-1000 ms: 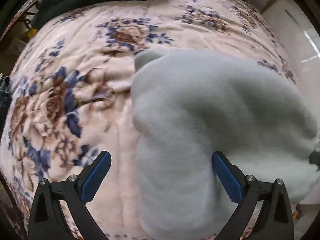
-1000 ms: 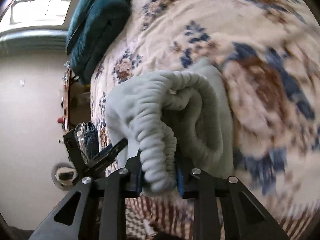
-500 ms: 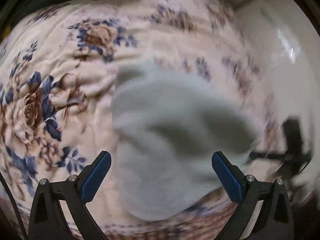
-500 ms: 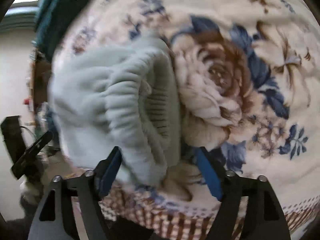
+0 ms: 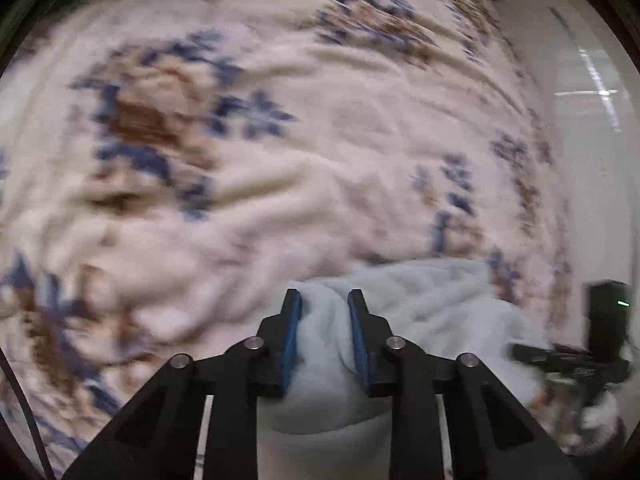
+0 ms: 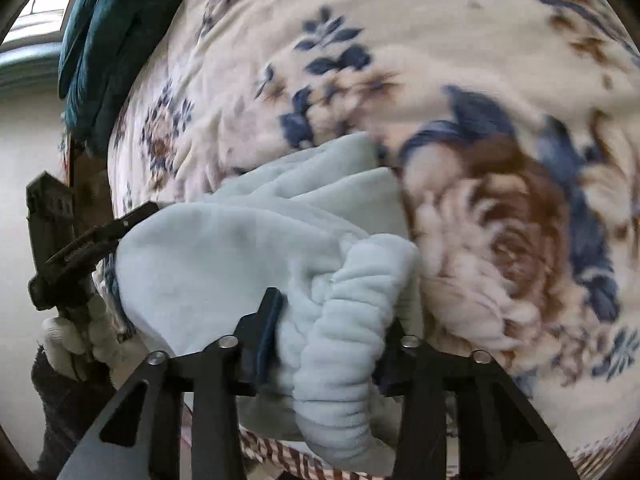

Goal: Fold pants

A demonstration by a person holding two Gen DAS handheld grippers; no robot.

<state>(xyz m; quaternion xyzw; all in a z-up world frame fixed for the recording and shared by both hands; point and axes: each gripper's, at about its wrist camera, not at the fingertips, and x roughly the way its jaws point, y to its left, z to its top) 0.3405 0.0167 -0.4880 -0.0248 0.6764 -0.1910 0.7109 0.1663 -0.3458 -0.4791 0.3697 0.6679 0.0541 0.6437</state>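
I am seeing the pants [image 5: 420,320] lying on the blanket [image 5: 280,160], bunched between both sets of jaws; a cushion [image 6: 108,40] is lying far beyond them.

Left gripper [image 5: 324,300]: matte black angular linkage arms, blue pads [image 5: 290,336] on the inner finger faces, four silver round pivot screws, thin black cable [image 5: 24,412] at the lower left edge. Right gripper [image 6: 332,312]: same black arms, blue pad, silver screws. Left hand [image 6: 76,340]: white glove, dark sleeve.
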